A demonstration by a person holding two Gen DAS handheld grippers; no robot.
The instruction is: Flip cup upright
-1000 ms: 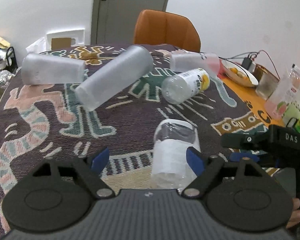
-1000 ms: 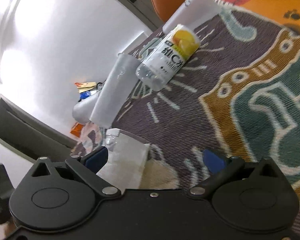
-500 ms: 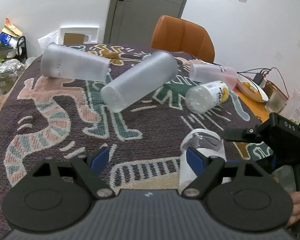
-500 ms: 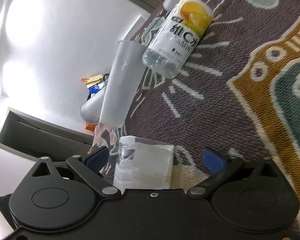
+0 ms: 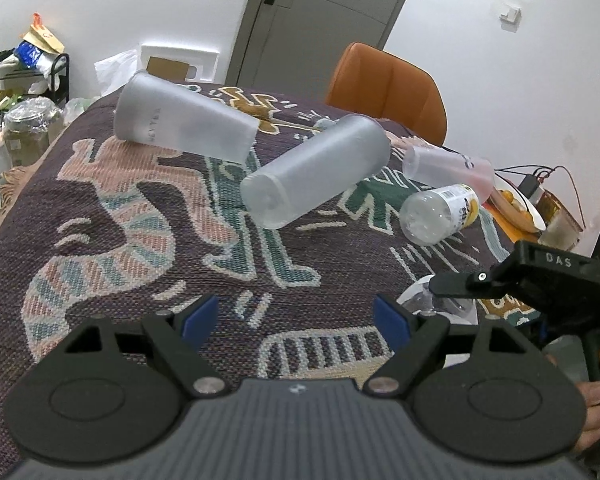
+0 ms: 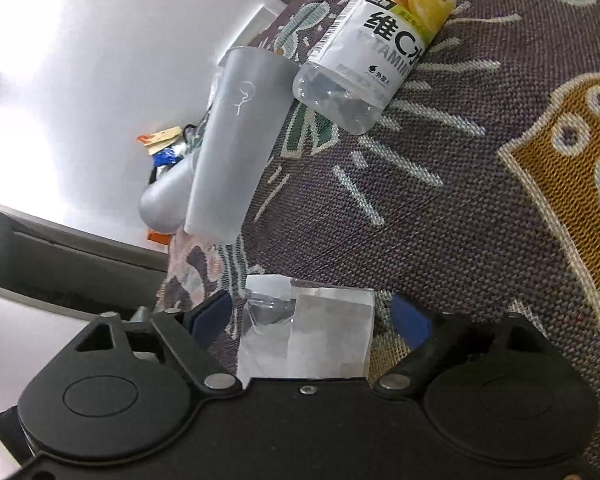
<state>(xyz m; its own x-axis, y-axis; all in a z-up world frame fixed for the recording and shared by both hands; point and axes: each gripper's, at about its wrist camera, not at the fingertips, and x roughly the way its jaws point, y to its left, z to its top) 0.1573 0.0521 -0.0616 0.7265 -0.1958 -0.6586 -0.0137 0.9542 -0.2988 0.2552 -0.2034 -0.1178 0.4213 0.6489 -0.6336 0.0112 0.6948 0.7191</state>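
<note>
A clear plastic cup with a white paper label [image 6: 312, 332] lies on its side on the patterned cloth, between the blue pads of my right gripper [image 6: 312, 320]. The jaws stand wide on either side of it and do not squeeze it. In the left wrist view the same cup [image 5: 440, 304] shows at the right, partly hidden behind the right gripper's finger [image 5: 500, 280]. My left gripper [image 5: 298, 318] is open and empty over bare cloth, left of the cup.
Two frosted tumblers [image 5: 316, 172] [image 5: 180, 126], a pinkish cup [image 5: 448, 166] and a lemon-label bottle [image 5: 440, 214] lie on their sides farther back. An orange chair [image 5: 384, 88] stands behind the table. A plate and cables [image 5: 516, 204] sit at the right.
My left gripper has swung left and back, so the labelled cup left its jaws and moved to the right of its view. My right gripper has closed in around that cup.
</note>
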